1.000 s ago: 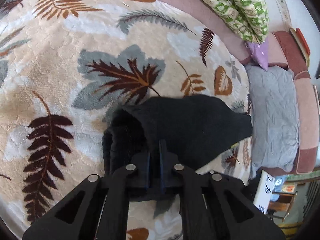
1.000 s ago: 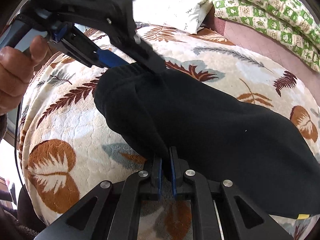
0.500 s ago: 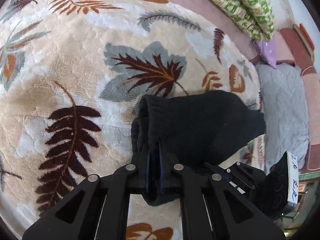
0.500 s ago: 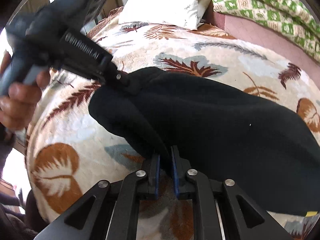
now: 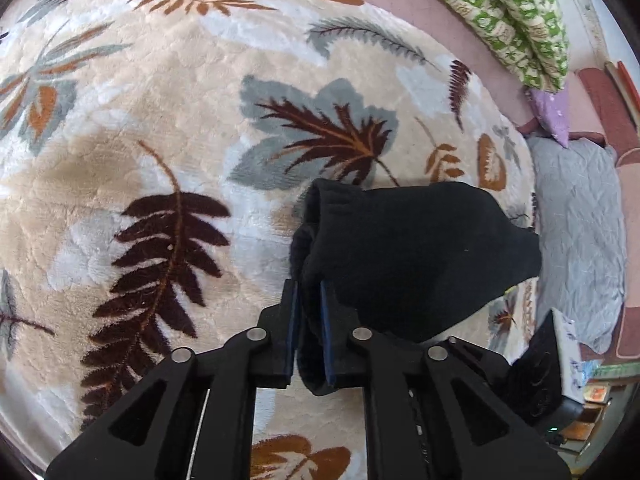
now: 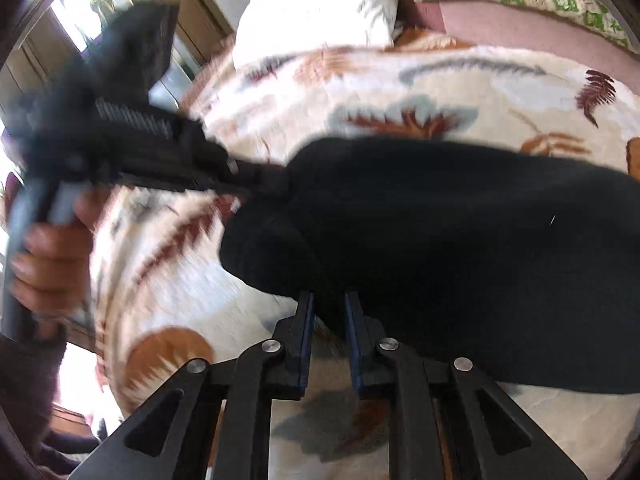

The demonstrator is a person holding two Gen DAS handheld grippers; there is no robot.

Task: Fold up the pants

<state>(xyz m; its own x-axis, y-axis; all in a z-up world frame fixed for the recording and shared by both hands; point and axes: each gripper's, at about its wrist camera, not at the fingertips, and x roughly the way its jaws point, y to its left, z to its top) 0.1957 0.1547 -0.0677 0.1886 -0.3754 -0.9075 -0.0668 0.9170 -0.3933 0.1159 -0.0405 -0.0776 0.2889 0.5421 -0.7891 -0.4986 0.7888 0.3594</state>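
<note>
The black pants [image 5: 416, 248] hang doubled over above a leaf-patterned blanket [image 5: 160, 128]. My left gripper [image 5: 308, 296] is shut on a bunched edge of the pants, with cloth hanging down between the fingers. In the right wrist view the pants [image 6: 460, 248] spread wide to the right. My right gripper [image 6: 326, 308] holds their near edge, its jaws slightly parted around the cloth. The left gripper [image 6: 256, 172] shows there too, blurred, gripping the far corner, with the person's hand [image 6: 48, 264] on its handle.
A white pillow [image 6: 316, 8] and a green-patterned quilt [image 5: 504, 8] lie at the head of the bed. A grey cushion [image 5: 580, 240] and a purple one [image 5: 552, 112] lie on the pink bench to the right. The right gripper's body [image 5: 532, 376] shows at lower right.
Both grippers have lifted and pulled the pants toward the near-left side of the bed. The right wrist view has become blurred, and the cloth between the right fingers looks thicker.
</note>
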